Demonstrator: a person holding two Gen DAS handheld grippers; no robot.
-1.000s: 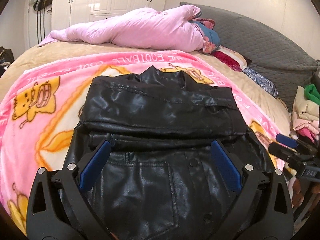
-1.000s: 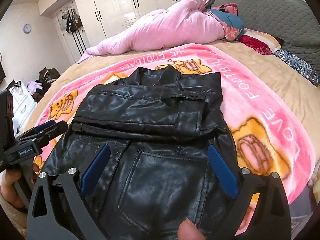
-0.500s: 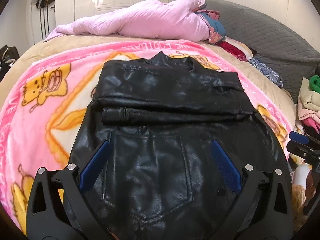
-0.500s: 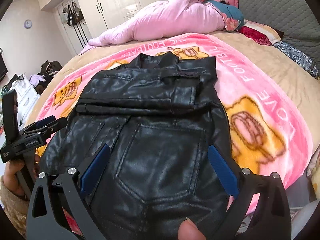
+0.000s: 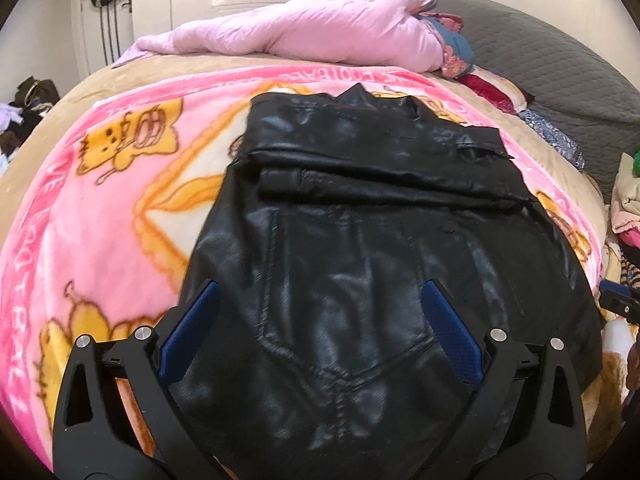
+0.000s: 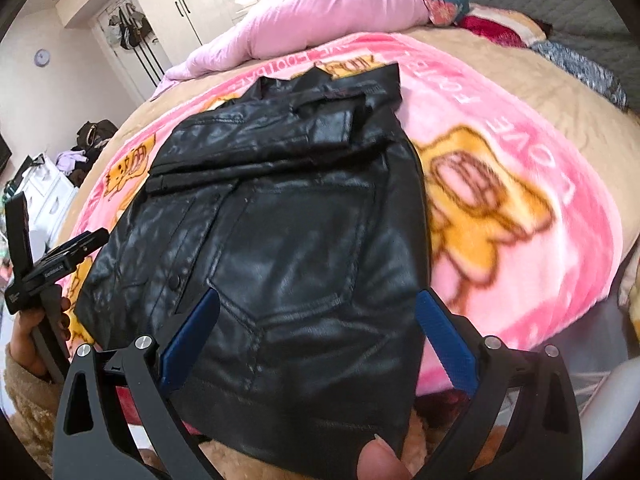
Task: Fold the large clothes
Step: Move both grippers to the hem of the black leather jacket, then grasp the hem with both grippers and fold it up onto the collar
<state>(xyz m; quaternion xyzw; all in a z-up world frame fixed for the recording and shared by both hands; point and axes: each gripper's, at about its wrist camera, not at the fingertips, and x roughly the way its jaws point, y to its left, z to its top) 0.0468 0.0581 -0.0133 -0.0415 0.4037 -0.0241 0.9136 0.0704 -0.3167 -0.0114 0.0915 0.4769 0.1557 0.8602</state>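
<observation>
A black leather jacket (image 5: 360, 240) lies flat on a pink cartoon blanket (image 5: 100, 200), with its sleeves folded across the upper part. It also shows in the right wrist view (image 6: 288, 220). My left gripper (image 5: 320, 300) is open and empty above the jacket's near hem. My right gripper (image 6: 316, 308) is open and empty above the hem's right side, which hangs over the bed edge. The left gripper (image 6: 86, 242) shows at the left of the right wrist view, beside the jacket.
A pink duvet (image 5: 312, 32) lies bundled at the far side of the bed. A grey headboard (image 5: 560, 72) and pillows are at the right. A clothes pile (image 5: 628, 192) sits at the right edge. White wardrobes (image 6: 192, 4) stand behind.
Both grippers have drawn back toward the near edge of the bed, so more of the jacket's lower half shows. Both stay open. The jacket has not moved.
</observation>
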